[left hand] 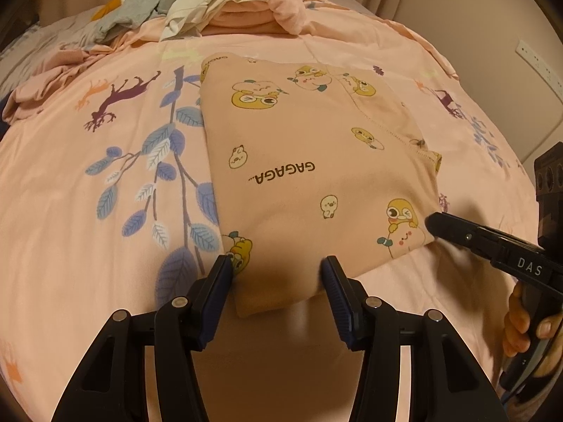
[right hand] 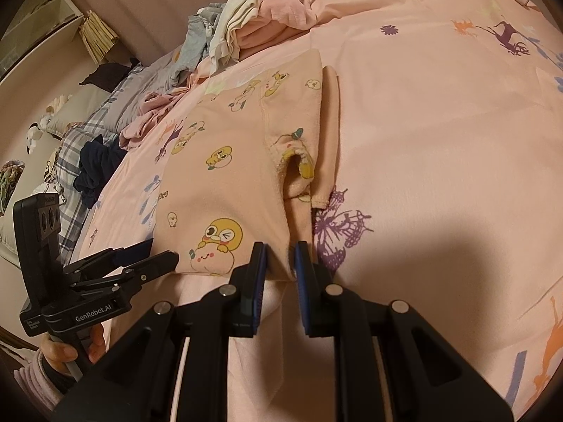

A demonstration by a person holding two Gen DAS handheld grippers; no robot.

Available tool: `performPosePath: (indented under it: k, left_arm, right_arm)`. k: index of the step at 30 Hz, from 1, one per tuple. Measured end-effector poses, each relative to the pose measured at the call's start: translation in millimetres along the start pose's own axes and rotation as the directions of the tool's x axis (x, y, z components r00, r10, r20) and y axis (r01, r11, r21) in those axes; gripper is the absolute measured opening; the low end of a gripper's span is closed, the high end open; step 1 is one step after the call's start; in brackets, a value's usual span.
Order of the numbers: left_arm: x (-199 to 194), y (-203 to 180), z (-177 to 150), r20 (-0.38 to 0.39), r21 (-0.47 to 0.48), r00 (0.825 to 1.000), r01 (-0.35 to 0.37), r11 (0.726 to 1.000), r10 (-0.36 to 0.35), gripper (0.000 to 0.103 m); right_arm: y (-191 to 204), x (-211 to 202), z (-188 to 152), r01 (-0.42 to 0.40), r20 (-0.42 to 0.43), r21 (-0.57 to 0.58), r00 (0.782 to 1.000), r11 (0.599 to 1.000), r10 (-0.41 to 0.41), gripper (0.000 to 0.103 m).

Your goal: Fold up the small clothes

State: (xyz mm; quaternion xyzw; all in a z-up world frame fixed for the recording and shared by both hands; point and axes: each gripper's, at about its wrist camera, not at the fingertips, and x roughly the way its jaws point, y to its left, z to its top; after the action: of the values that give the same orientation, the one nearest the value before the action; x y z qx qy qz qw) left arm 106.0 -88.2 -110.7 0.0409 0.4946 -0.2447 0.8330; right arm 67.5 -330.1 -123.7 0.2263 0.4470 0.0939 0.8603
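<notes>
While folded garment lies flat (cartoon print), right gripper pinches edge; left gripper half-open.

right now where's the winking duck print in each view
left wrist: winking duck low right on the shirt, beside the right gripper.
right wrist: winking duck lower centre-left, just left of that gripper.
shared landmark: the clothes pile.

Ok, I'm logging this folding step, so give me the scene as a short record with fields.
garment: peach cartoon-print top, partly folded, flat on the floral duvet
left gripper: open, jaws astride the top's near edge
right gripper: jaws narrow, pinching the top's near corner
background: clothes pile at the far end of the bed
</notes>
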Motion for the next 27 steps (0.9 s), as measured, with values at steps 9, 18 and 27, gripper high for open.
performPosePath:
  k: [9, 18, 27]
  left_arm:
    - [-0.5, -0.4, -1.3, 0.003, -0.003, 1.000, 0.001, 1.000, -0.001, 0.052]
    - [-0.7, -0.4, -2.3, 0.003, -0.005, 1.000, 0.001, 1.000, -0.001, 0.054]
    - [-0.6, -0.5, -3.5, 0.003, -0.004, 1.000, 0.001, 1.000, -0.001, 0.054]
  right_arm:
    - [-0.6, -0.2, -0.7, -0.002, 0.000, 0.002, 1.000, 1.000, 0.002, 0.018]
    - [-1.8, -0.6, -2.6, -0.006, 0.000, 0.007, 1.000, 1.000, 0.006, 0.018]
    - [-1.7, -0.5, -3.4, -0.006, 0.001, 0.009, 1.000, 1.000, 0.006, 0.018]
